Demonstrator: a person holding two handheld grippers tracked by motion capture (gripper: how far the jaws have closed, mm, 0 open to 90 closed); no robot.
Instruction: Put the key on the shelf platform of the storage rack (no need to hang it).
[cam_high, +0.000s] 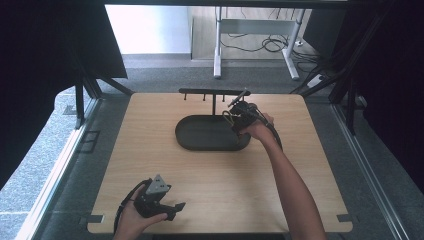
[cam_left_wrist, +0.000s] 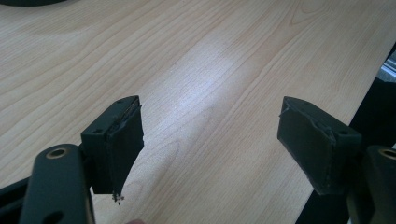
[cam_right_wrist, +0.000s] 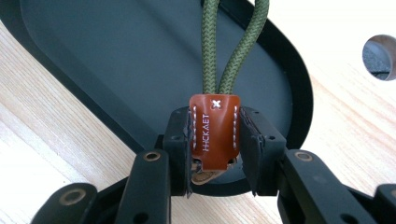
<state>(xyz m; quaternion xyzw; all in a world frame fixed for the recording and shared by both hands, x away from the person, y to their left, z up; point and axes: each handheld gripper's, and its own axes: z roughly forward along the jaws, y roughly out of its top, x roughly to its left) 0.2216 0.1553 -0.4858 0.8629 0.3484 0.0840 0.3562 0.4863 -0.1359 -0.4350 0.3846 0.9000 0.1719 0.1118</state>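
- Waiting at the table's near left corner, the left gripper (cam_high: 176, 208) rests low over the bare wooden table (cam_high: 150, 150), jaws spread wide with nothing between them, as its own view confirms (cam_left_wrist: 210, 140).
- Sitting mid-table is the black oval tray (cam_high: 192, 135), with a black T-shaped hook rack (cam_high: 214, 92) standing just behind it, its pegs hanging from the crossbar.
- Hovering over the tray's right end, the right gripper (cam_high: 234, 116) clamps the brown leather tab (cam_right_wrist: 215, 130) of a key fob; the jaws are pinched narrow against the tab's two sides.
- From the tab a green cord loop (cam_right_wrist: 233, 46) runs forward, away from the jaws, over the tray's dark floor.
- The step appears to be handling the fob between tray and rack. Doing it well likely means keeping the pinch square on the leather, leaving the loop free and unsnagged, and moving slowly near the tray's rim.
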